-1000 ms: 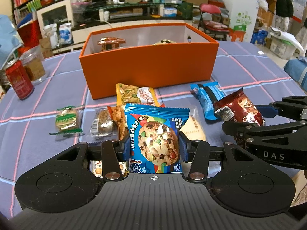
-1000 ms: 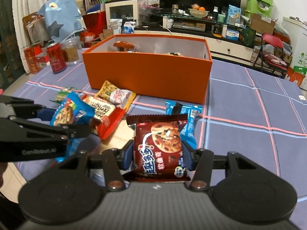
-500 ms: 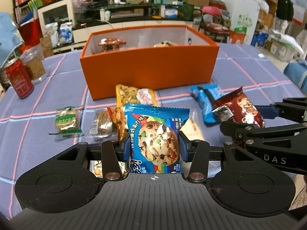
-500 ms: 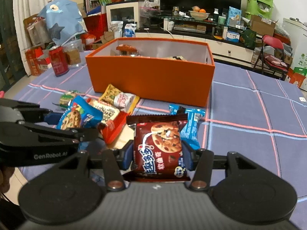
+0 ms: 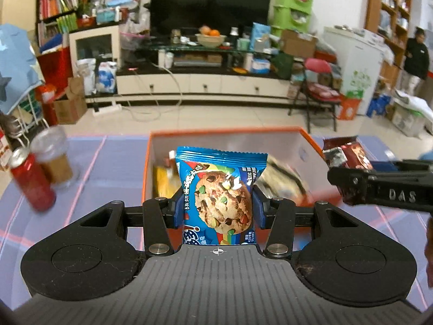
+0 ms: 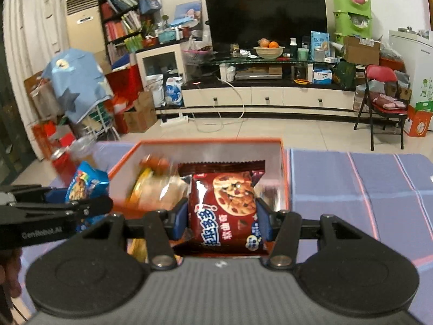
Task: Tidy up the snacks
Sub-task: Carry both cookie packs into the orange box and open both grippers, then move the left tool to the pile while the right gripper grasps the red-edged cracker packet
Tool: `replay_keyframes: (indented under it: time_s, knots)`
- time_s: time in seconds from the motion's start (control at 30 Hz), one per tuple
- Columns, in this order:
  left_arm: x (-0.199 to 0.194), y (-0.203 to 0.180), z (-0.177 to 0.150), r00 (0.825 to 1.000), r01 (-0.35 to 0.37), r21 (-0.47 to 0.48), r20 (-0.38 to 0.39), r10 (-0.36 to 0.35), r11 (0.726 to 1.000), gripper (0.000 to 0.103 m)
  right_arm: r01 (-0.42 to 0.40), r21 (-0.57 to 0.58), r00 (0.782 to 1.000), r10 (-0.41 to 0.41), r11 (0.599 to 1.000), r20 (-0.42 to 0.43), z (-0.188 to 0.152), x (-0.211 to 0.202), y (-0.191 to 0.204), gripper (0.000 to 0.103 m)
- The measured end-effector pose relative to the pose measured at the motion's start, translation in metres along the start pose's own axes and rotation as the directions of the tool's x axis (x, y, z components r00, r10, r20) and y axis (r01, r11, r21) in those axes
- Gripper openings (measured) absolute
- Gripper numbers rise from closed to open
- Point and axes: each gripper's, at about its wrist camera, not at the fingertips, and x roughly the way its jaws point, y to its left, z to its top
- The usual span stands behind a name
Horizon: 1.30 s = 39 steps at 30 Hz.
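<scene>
The left gripper [image 5: 217, 211] pinches a blue cookie pack [image 5: 220, 195] between its blue pads [image 5: 179, 210]; the pack stands upright, its cookie picture facing the camera. It is held in the air in front of the open orange box [image 5: 315, 146], so that in the left wrist view it covers the middle of the box. Inside the box lie a yellow pack [image 5: 163, 182] at the left and a pale wrapped snack [image 5: 284, 178] at the right, both blurred.

The right gripper [image 6: 222, 220] pinches a brown cookie pack [image 6: 224, 208] in the same way, upright, pads pressing on its two sides. This pack also hangs over the near part of the box [image 6: 284, 162]. In the right wrist view the box holds a pale bag [image 6: 159, 189] and a small brown snack [image 6: 155, 163], again blurred.

The two grippers are side by side: each one shows at the edge of the other's view, with its own pack.

The box stands on a purple cloth [image 6: 365, 189] with pink lines. To the left of the box are a red can [image 5: 32, 181] and a clear jar [image 5: 55, 159], close together. Behind the table is a living room with a dark TV [image 6: 265, 13].
</scene>
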Motion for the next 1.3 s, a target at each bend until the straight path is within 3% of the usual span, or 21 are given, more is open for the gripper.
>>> replay_keyframes:
  time_s: [0.17, 0.23, 0.3, 0.37, 0.43, 0.5, 0.57, 0.63, 0.73, 0.8, 0.87, 0.93, 1.03, 1.1, 1.13, 1.17, 1.23, 1.3]
  knots:
    - [0.053, 0.011, 0.034, 0.998, -0.039, -0.016, -0.048, 0.038, 0.999, 0.027, 0.030, -0.018, 0.999, -0.030, 0.999, -0.030, 0.027, 0.044, 0.001, 0.057]
    - [0.039, 0.020, 0.028, 1.000, -0.005, -0.033, -0.027, 0.004, 0.999, 0.034, 0.016, -0.006, 1.000, -0.016, 1.000, -0.002, 0.023, 0.029, -0.002, 0.063]
    - [0.016, 0.027, 0.015, 1.000, -0.004, -0.031, 0.009, 0.005, 1.000, 0.059, 0.009, 0.000, 0.999, -0.009, 1.000, 0.031, 0.005, 0.001, -0.006, 0.069]
    - [-0.010, 0.033, -0.006, 0.999, 0.022, -0.003, 0.032, -0.022, 1.000, 0.064, -0.003, -0.008, 1.000, 0.003, 1.000, 0.030, -0.021, -0.023, -0.009, 0.074]
    - [-0.037, 0.034, -0.034, 0.996, 0.080, 0.078, 0.020, -0.082, 0.994, 0.063, -0.031, -0.065, 1.000, 0.031, 0.997, -0.001, -0.058, -0.046, -0.010, 0.077]
    - [-0.062, 0.029, -0.066, 0.989, 0.146, 0.208, 0.000, -0.149, 0.967, 0.062, -0.048, -0.081, 0.998, 0.045, 0.996, -0.042, -0.089, -0.064, -0.013, 0.078]
    - [-0.085, 0.020, -0.099, 0.977, 0.209, 0.362, -0.044, -0.207, 0.908, 0.061, -0.070, -0.028, 0.993, 0.067, 0.997, -0.097, -0.113, -0.079, -0.018, 0.079]
    - [-0.104, 0.014, -0.129, 0.968, 0.249, 0.463, -0.085, -0.237, 0.851, 0.062, -0.178, -0.029, 0.976, 0.173, 0.984, -0.134, -0.134, -0.095, -0.009, 0.081]
    - [-0.116, 0.008, -0.154, 0.953, 0.304, 0.498, -0.145, -0.267, 0.812, 0.065, -0.300, -0.279, 0.950, 0.261, 0.912, -0.171, -0.164, -0.109, 0.036, 0.082]
    - [-0.122, 0.004, -0.169, 0.947, 0.321, 0.501, -0.166, -0.275, 0.804, 0.068, -0.309, -0.442, 0.948, 0.236, 0.842, -0.213, -0.184, -0.107, 0.059, 0.084]
    - [-0.126, 0.001, -0.180, 0.947, 0.320, 0.524, -0.184, -0.262, 0.789, 0.071, -0.341, -0.457, 0.936, 0.252, 0.821, -0.246, -0.195, -0.105, 0.069, 0.084]
    - [-0.130, 0.002, -0.188, 0.950, 0.311, 0.530, -0.196, -0.243, 0.789, 0.073, -0.390, -0.451, 0.916, 0.286, 0.803, -0.283, -0.195, -0.100, 0.073, 0.084]
    - [-0.127, 0.009, -0.194, 0.945, 0.319, 0.491, -0.232, -0.232, 0.810, 0.074, -0.390, -0.486, 0.913, 0.263, 0.782, -0.311, -0.196, -0.088, 0.079, 0.083]
    - [-0.124, 0.013, -0.193, 0.947, 0.309, 0.475, -0.238, -0.218, 0.824, 0.074, -0.430, -0.456, 0.891, 0.285, 0.779, -0.353, -0.198, -0.078, 0.085, 0.076]
    - [-0.123, 0.015, -0.194, 0.948, 0.303, 0.459, -0.238, -0.214, 0.835, 0.074, -0.451, -0.452, 0.880, 0.298, 0.769, -0.370, -0.198, -0.075, 0.089, 0.067]
    - [-0.123, 0.017, -0.192, 0.948, 0.300, 0.445, -0.237, -0.212, 0.844, 0.074, -0.461, -0.463, 0.875, 0.299, 0.757, -0.381, -0.200, -0.072, 0.094, 0.058]
    - [-0.121, 0.022, -0.189, 0.946, 0.303, 0.403, -0.240, -0.220, 0.863, 0.074, -0.477, -0.469, 0.864, 0.299, 0.743, -0.405, -0.203, -0.065, 0.105, 0.054]
    - [-0.122, 0.024, -0.186, 0.948, 0.292, 0.377, -0.234, -0.215, 0.879, 0.074, -0.486, -0.458, 0.858, 0.307, 0.744, -0.412, -0.203, -0.059, 0.108, 0.042]
